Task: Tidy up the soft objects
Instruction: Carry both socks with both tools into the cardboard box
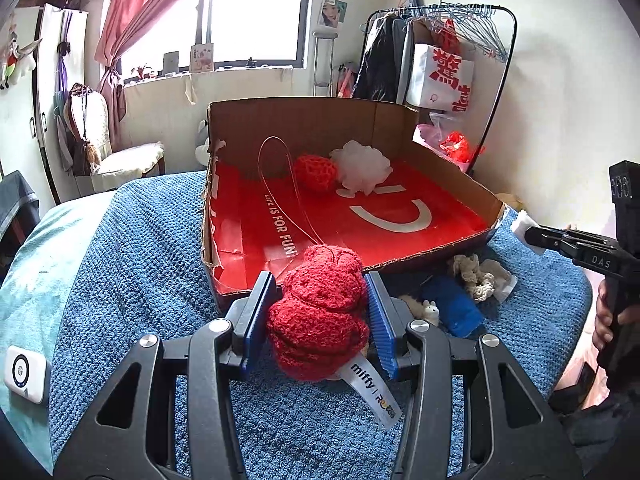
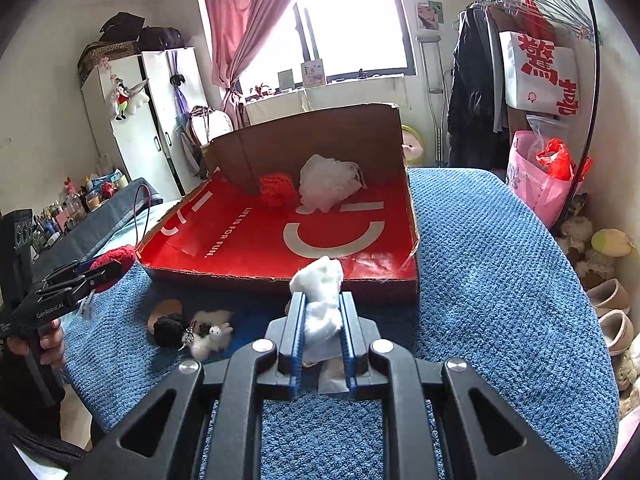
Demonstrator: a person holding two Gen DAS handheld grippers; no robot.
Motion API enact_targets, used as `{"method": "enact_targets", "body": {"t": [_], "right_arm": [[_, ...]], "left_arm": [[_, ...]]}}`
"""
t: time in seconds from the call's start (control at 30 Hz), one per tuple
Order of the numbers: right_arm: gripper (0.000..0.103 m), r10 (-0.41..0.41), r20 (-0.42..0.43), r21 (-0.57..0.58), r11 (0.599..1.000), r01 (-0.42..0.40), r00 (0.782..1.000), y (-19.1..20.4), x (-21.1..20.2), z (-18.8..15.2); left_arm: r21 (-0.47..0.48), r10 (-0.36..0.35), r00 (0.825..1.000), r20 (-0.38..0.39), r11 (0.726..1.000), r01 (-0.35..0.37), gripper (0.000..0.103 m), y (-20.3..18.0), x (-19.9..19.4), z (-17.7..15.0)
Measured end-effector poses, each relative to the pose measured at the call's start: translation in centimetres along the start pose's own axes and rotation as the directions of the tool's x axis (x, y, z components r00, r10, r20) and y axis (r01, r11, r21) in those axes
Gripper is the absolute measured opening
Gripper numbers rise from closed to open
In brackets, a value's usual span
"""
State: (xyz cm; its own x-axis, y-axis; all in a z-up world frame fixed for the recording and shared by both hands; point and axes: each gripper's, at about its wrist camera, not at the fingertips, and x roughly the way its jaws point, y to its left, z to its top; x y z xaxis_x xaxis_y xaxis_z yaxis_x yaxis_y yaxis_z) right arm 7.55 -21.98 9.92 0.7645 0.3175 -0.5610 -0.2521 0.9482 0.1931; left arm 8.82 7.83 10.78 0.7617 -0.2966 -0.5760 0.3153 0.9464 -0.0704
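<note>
My left gripper (image 1: 320,312) is shut on a red knitted plush (image 1: 318,312) with a white "miffy" tag, held above the blue blanket just in front of the cardboard box (image 1: 312,120). My right gripper (image 2: 320,316) is shut on a white fluffy soft toy (image 2: 322,300), near the box's front wall (image 2: 376,290). Inside the red-lined box lie a red crocheted strawberry (image 1: 316,172) and a white mesh puff (image 1: 362,166). Small soft toys remain on the blanket: a beige knitted piece (image 1: 478,274), a blue cloth (image 1: 454,306), a small white animal (image 2: 212,338) and a black yarn ball (image 2: 170,330).
The blue blanket (image 2: 500,280) covers the bed. A white device (image 1: 24,374) lies at its left edge. A clothes rack with bags (image 1: 440,72) stands behind the box on the right, a wardrobe (image 2: 132,120) and cluttered desk (image 2: 80,204) on the left.
</note>
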Motion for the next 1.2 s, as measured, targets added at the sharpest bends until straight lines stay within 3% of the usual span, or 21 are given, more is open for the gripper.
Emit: {"method": "enact_targets", "body": {"t": [0.13, 0.27, 0.47, 0.63, 0.73, 0.93, 1.2], "right_arm": [[0.018, 0.003, 0.008, -0.005, 1.0, -0.003, 1.0, 0.1, 0.1, 0.7], [0.018, -0.015, 0.011, -0.063, 0.998, 0.016, 1.0, 0.8, 1.2, 3.6], [0.018, -0.049, -0.082, -0.119, 0.992, 0.039, 0.995, 0.9, 7.2, 9.2], [0.018, -0.16, -0.196, -0.173, 0.977, 0.126, 0.967, 0.6, 13.5, 11.7], [0.018, -0.219, -0.247, -0.209, 0.963, 0.169, 0.944, 0.2, 16.3, 12.7], [0.018, -0.275, -0.364, -0.211, 0.955, 0.209, 0.89, -1.6, 20.5, 13.6], [0.018, -0.298, -0.435, -0.212, 0.951, 0.225, 0.85, -2.7, 23.4, 13.9]], "left_arm": [[-0.007, 0.015, 1.0, -0.001, 1.0, -0.015, 0.044, 0.1, 0.3, 0.6], [0.024, 0.043, 0.999, -0.023, 0.999, -0.043, 0.044, -0.1, 1.8, 3.0], [0.053, 0.081, 0.992, -0.099, 0.996, -0.076, 0.044, 0.0, 7.0, 8.0], [0.064, 0.121, 0.976, -0.181, 0.992, -0.111, 0.044, 0.3, 12.3, 11.0], [0.063, 0.152, 0.958, -0.242, 0.988, -0.141, 0.044, 0.8, 15.4, 12.1], [0.092, 0.207, 0.925, -0.319, 0.978, -0.187, 0.044, 1.6, 20.3, 13.3], [0.095, 0.23, 0.899, -0.372, 0.973, -0.21, 0.044, 2.1, 24.2, 13.9]]}}
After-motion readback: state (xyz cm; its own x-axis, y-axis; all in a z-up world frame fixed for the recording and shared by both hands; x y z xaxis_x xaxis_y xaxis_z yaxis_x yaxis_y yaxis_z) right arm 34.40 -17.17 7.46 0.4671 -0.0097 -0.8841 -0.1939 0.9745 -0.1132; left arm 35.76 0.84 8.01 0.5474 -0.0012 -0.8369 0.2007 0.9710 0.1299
